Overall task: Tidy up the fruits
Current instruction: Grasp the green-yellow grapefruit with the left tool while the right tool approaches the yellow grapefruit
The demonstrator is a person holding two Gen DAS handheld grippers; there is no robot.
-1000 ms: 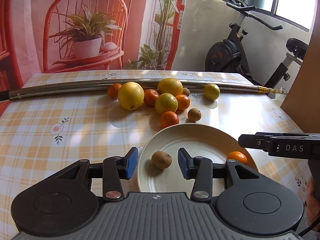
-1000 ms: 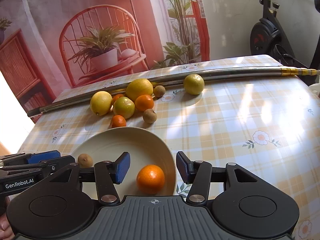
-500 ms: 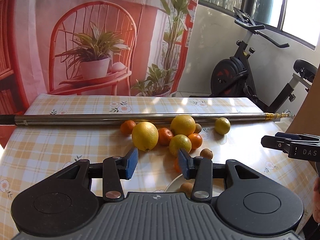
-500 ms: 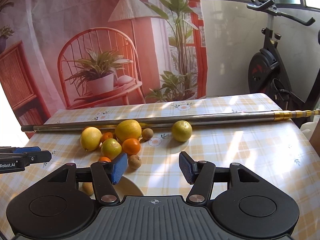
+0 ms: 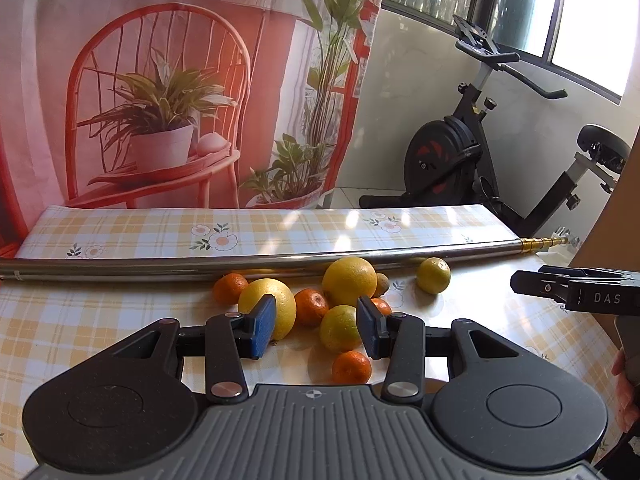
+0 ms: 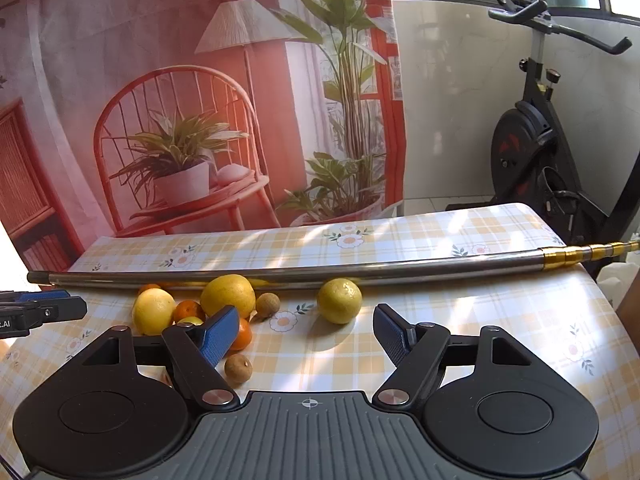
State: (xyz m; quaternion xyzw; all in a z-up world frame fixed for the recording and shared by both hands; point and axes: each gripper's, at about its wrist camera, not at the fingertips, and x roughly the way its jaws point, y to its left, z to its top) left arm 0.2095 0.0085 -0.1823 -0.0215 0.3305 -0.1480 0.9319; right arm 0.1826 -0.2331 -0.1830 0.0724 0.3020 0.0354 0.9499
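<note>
Blue-padded and empty, my left gripper (image 5: pixel 316 326) hovered half open over the fruit heap; my right gripper (image 6: pixel 304 334) gaped wider, holding nothing. I judged the smooth round yellow-green citrus (image 5: pixel 339 328) below my left pads firm but apt to roll, best pinched across its middle. On the checked vinyl tablecloth (image 6: pixel 460 320), before the steel pole (image 6: pixel 400 270), I counted four yellow citrus, four small oranges and two brown longans.

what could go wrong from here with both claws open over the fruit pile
The fruits sit packed together, so the left claw closing on the yellow-green citrus may knock the small orange rolling. The lone lemon lies against the metal pole; the right claw might nudge both.
</note>
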